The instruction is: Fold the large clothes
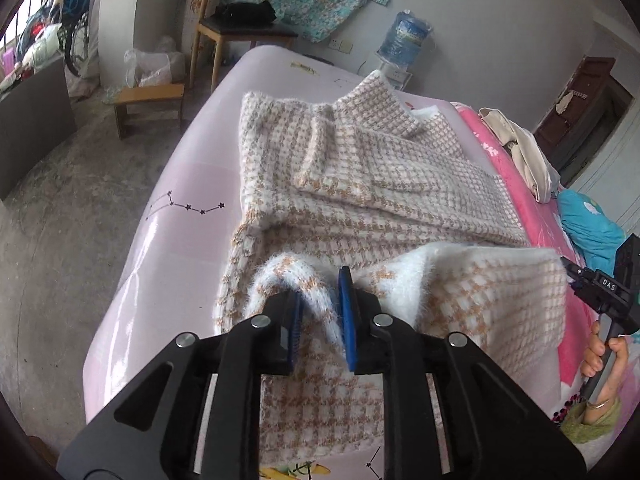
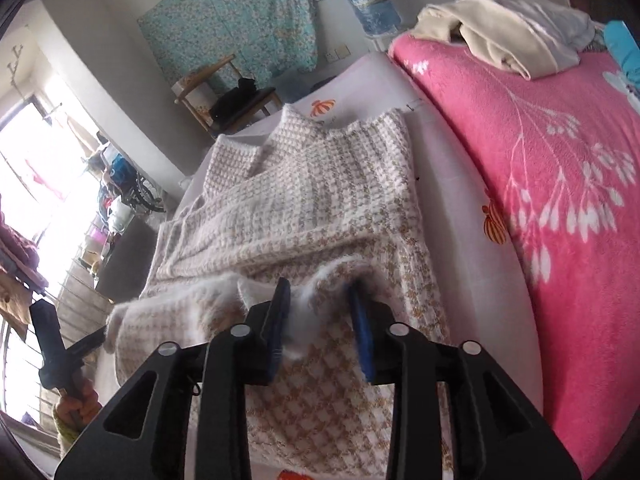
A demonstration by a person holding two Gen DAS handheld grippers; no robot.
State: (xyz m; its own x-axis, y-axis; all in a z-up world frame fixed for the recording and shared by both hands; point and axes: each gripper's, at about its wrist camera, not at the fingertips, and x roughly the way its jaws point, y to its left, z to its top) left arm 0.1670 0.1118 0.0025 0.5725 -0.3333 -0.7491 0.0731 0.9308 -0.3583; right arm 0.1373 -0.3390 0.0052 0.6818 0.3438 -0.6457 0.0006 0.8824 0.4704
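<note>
1. Lying across a pale pink bed (image 1: pixel 168 208), a fuzzy beige-and-white checked sweater (image 1: pixel 360 168) fills the frame's centre.
2. Left gripper (image 1: pixel 320 312), bottom centre: jaws partly closed, pinching a raised fold of the sweater's near hem.
3. Right gripper (image 2: pixel 320 320), bottom centre of its view: jaws partly closed on the same lifted hem.

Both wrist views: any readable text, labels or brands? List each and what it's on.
"DAS": white letters on the black body of the right tongs, seen in the left wrist view.
Water jug label: print too blurred to read in either view.
Bed sheet: only star-line drawings and cartoon prints, no legible words.
Sweater, pink blanket: no text.
</note>
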